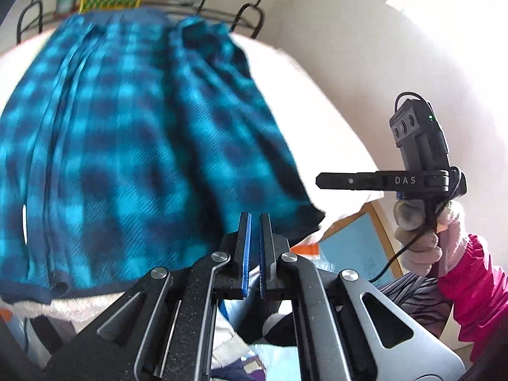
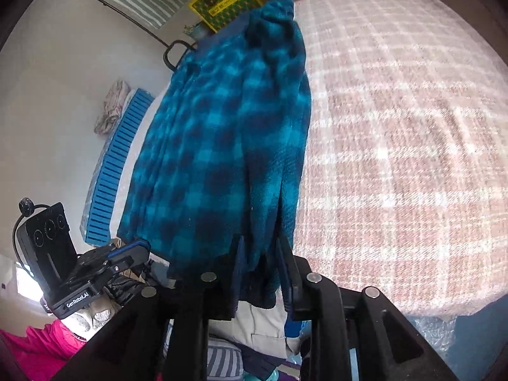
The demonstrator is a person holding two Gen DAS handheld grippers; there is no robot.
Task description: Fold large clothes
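A teal and navy checked fleece garment [image 1: 133, 146] lies folded lengthwise on the bed, its long strip [image 2: 222, 146] running away from me. My left gripper [image 1: 255, 222] hovers over the near hem, shut, with nothing between its blue pads. It also shows at the lower left of the right wrist view as the left gripper [image 2: 141, 247]. My right gripper [image 2: 262, 254] stands open, and the garment's near corner hangs loosely between its fingers. From the side, the right gripper [image 1: 320, 180] sits off the garment's right edge.
A pink and white checked blanket [image 2: 397, 158] covers the bed. A black metal bed frame [image 1: 247, 16] and a yellow-green picture [image 2: 222, 0] stand at the far end. A blue slatted crate [image 2: 117, 171] lies beside the bed. Loose clothes [image 2: 254, 327] pile below the grippers. A gloved hand [image 1: 422, 244] holds the right gripper.
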